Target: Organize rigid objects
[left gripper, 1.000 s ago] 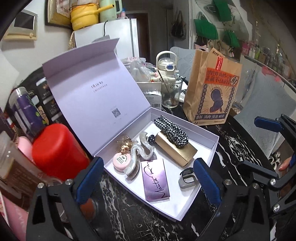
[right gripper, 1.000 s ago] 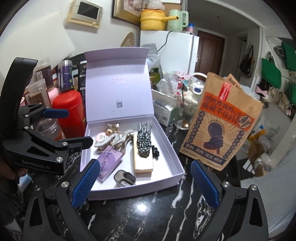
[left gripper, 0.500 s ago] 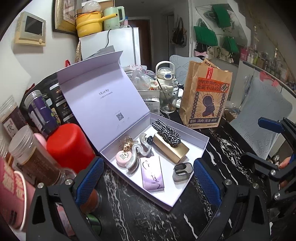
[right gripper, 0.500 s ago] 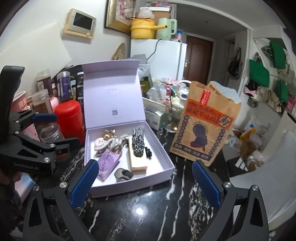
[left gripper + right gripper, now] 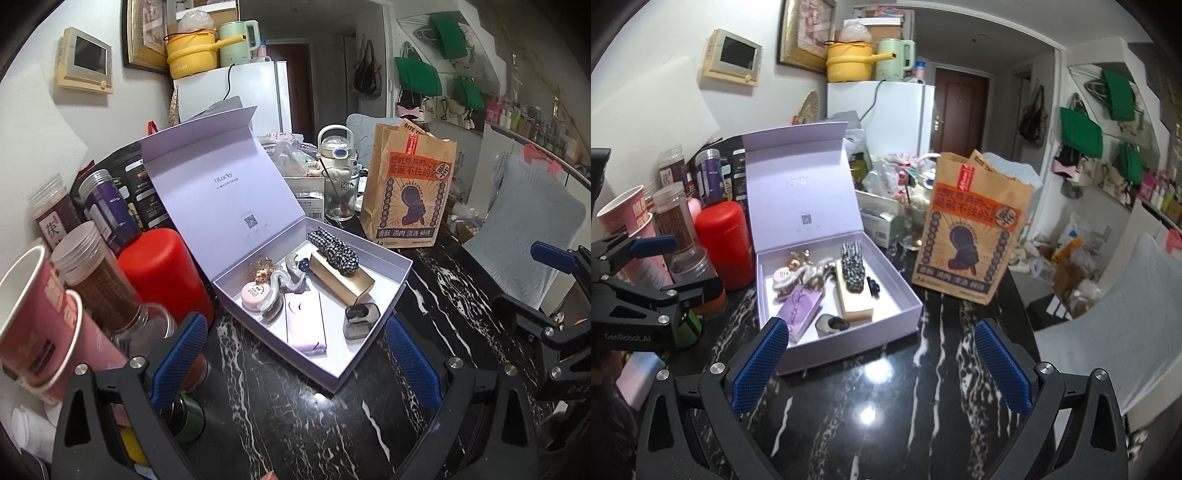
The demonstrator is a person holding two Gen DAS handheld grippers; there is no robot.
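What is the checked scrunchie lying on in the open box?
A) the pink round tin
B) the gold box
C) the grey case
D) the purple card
B: the scrunchie lies draped along the top of the gold box, apart from the purple card, pink tin and grey case.

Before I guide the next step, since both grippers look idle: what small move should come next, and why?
Probably bring the right gripper to the upright lid to close the lavender box: both grippers are open and empty, and the small items already lie inside.
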